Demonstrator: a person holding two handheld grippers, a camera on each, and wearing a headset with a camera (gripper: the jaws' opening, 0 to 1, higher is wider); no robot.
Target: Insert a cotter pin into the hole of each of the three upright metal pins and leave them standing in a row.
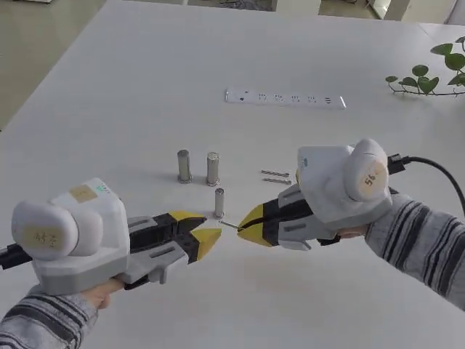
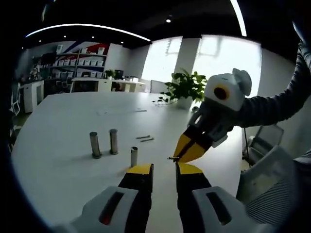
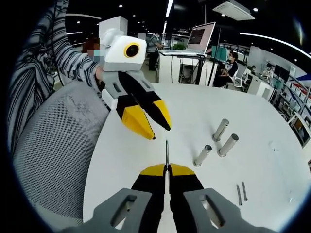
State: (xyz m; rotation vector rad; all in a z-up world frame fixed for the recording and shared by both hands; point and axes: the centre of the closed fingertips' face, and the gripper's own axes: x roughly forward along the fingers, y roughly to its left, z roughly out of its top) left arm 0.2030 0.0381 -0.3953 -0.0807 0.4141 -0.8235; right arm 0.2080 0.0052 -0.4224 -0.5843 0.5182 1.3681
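Three upright metal pins stand on the white table: two side by side (image 1: pixel 184 166) (image 1: pixel 213 169) and a shorter-looking one (image 1: pixel 219 203) in front. My right gripper (image 1: pixel 244 226) is shut on a thin cotter pin (image 1: pixel 229 224), whose free end points left toward the front pin. In the right gripper view the cotter pin (image 3: pixel 166 150) sticks straight out of the shut jaws (image 3: pixel 166 169), left of the front pin (image 3: pixel 202 155). My left gripper (image 1: pixel 205 234) is open and holds nothing, its tips just left of the cotter pin. Two spare cotter pins (image 1: pixel 275 177) lie on the table.
A white power strip (image 1: pixel 285 98) lies farther back on the table (image 1: pixel 131 87). A green plant sprig (image 1: pixel 429 78) sits at the far right. A black cable (image 1: pixel 436 174) trails from the right gripper. A mesh chair (image 3: pixel 53 160) stands beside the table.
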